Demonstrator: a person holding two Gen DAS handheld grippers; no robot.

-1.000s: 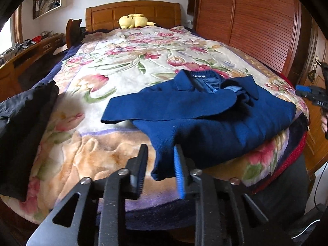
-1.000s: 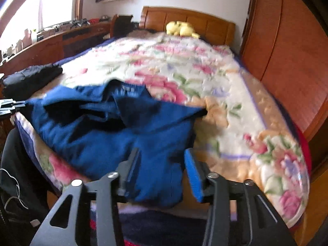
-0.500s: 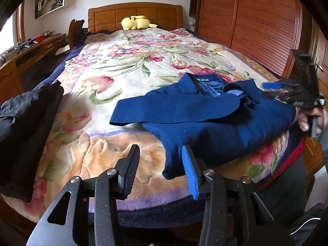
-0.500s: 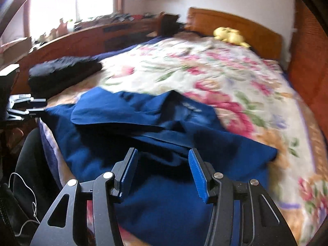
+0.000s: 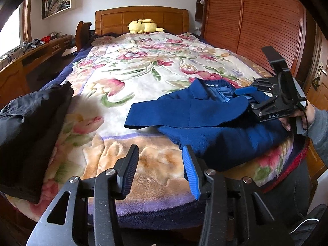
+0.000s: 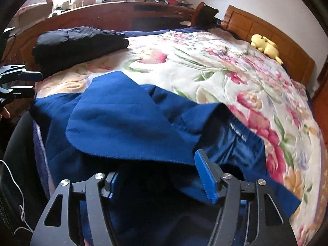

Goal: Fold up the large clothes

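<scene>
Two grippers work over a bed (image 5: 143,65) spread with a floral blanket (image 5: 131,75); the blue coat (image 5: 205,127) lies near the foot of the bed, collar toward the headboard (image 5: 141,19), one sleeve folded across its front. The left gripper (image 5: 160,170) hangs over bare blanket at the foot edge, its jaws apart with nothing between them, having just been opening; the coat's lower corner lies just ahead and to its right, close beside the blue pad. The right gripper (image 6: 162,178) sits low over the coat near the collar, its jaws spread wide and just been opening further; blue cloth lies under and between the fingers, but the pads do not press on it, so it is released. In the left view that right gripper shows beyond the coat, to the far right, held by a hand (image 5: 295,119) in a grey sleeve. A folded black garment (image 5: 30,127) lies to the left gripper's left; a yellow plush (image 5: 143,26) rests far ahead by the headboard.
</scene>
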